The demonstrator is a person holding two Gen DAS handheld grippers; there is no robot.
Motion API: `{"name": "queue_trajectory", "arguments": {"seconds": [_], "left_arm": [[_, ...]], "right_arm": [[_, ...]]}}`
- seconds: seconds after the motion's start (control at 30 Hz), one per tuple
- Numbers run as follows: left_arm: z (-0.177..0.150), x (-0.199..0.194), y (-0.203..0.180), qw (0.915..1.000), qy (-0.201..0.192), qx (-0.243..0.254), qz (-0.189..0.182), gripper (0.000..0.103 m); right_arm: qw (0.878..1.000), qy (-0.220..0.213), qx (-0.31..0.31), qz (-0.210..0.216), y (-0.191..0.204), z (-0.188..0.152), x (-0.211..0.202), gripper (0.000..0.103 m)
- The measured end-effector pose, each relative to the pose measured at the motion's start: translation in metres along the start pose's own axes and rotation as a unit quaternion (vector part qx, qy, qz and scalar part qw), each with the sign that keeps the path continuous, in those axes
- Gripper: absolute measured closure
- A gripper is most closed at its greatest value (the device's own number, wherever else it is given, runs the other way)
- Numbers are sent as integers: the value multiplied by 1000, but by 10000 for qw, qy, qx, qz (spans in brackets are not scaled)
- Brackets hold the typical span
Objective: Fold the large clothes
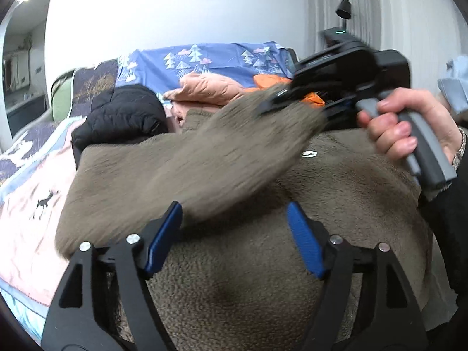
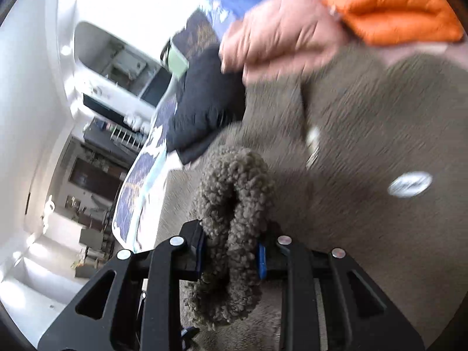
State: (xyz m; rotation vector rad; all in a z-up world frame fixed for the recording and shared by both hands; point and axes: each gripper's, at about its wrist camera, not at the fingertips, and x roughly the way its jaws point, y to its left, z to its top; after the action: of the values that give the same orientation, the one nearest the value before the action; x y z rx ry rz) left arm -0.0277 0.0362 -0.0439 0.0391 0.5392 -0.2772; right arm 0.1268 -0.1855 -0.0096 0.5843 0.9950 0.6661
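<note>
Your right tool is clamped on the cuff of the olive-brown fleece jacket's sleeve, drawn across the jacket body spread on the bed (patterned pink quilt beneath). Your left tool stands released above the fleece, gripping nothing.

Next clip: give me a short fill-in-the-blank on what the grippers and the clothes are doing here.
1. The right hand-held gripper is shut on a fold of the olive-brown ____ jacket.
2. The left hand-held gripper hangs over it with jaws ____.
3. Behind the black puffer jacket lies a bright ____ one.

Missing: fleece; open; orange
</note>
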Motion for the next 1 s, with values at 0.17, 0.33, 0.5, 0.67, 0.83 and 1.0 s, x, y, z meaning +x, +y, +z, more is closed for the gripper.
{"name": "queue_trajectory", "arguments": {"seconds": [0.17, 0.33, 0.5, 0.67, 0.83, 1.0], "left_arm": [[-1, 4, 17, 9994, 118, -312, 53, 27], [-9, 1, 18, 9984, 194, -522, 128, 24], [-10, 14, 30, 9965, 332, -733, 239, 22], [-18, 32, 43, 9923, 657, -1033, 185, 20], [-19, 24, 41, 9937, 720, -860, 51, 20], [-3, 4, 55, 9913, 355, -1254, -193, 24]], "right_arm": [[9968, -720, 53, -329, -24, 23, -51, 76], [9906, -1271, 310, -401, -58, 38, -91, 77], [9907, -1204, 353, -532, -81, 29, -86, 77], [9882, -857, 442, -1187, -123, 1, -54, 76], [9858, -863, 466, -1361, -144, -28, -59, 70], [9804, -994, 143, -1697, -128, -34, -74, 74]]}}
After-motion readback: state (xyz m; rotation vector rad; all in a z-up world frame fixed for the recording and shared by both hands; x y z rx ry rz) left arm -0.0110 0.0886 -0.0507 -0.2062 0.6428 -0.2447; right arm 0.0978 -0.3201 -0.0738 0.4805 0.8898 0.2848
